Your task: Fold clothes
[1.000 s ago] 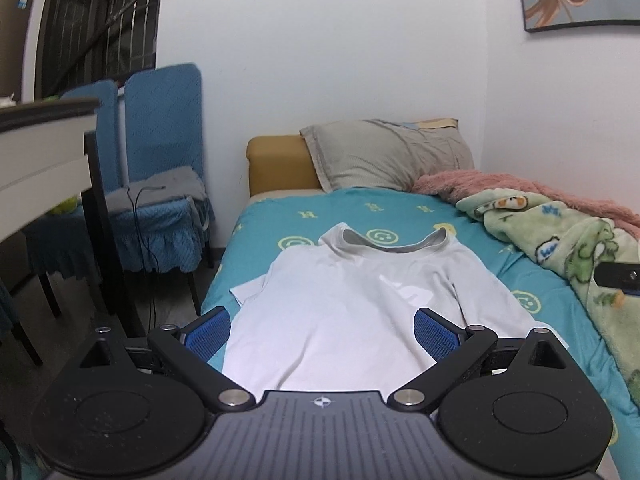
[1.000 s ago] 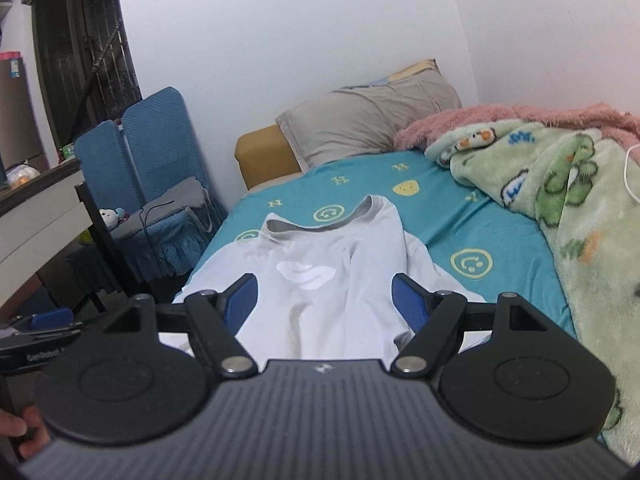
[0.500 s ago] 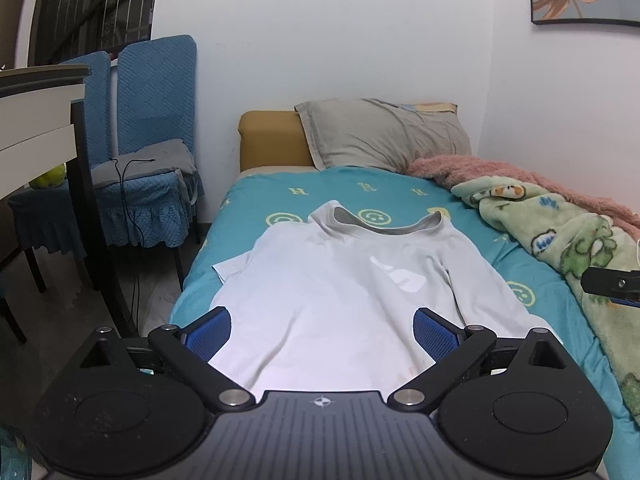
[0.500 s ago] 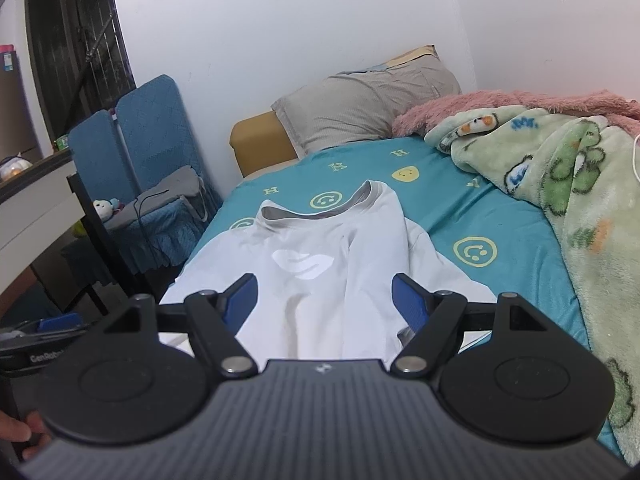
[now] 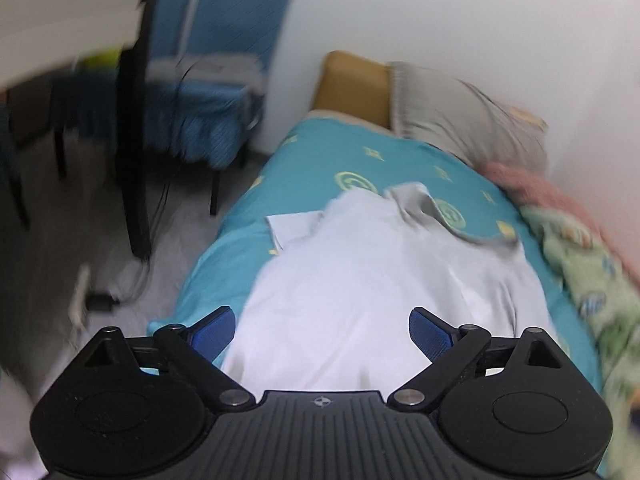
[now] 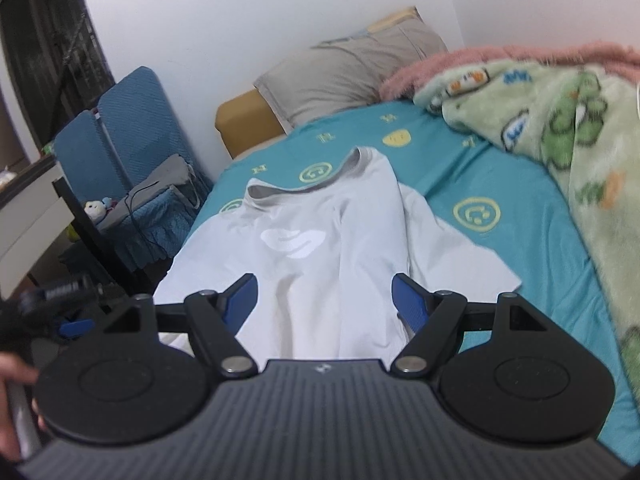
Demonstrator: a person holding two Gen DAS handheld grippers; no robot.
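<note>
One white T-shirt [image 6: 320, 248] lies spread, unfolded, on teal bed [image 6: 500, 184], collar toward pillow [image 6: 352, 68]. Left gripper [image 5: 322, 330] and right gripper [image 6: 324, 300] hover above its hem, jaws spread, empty.

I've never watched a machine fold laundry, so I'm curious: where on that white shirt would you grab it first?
Probably the sleeve of the white shirt, lying flat and spread out on the teal sheet. Its free edge lets the open right gripper slide in from the shirt's outer side, pinch it, and fold it inward across the body.
</note>
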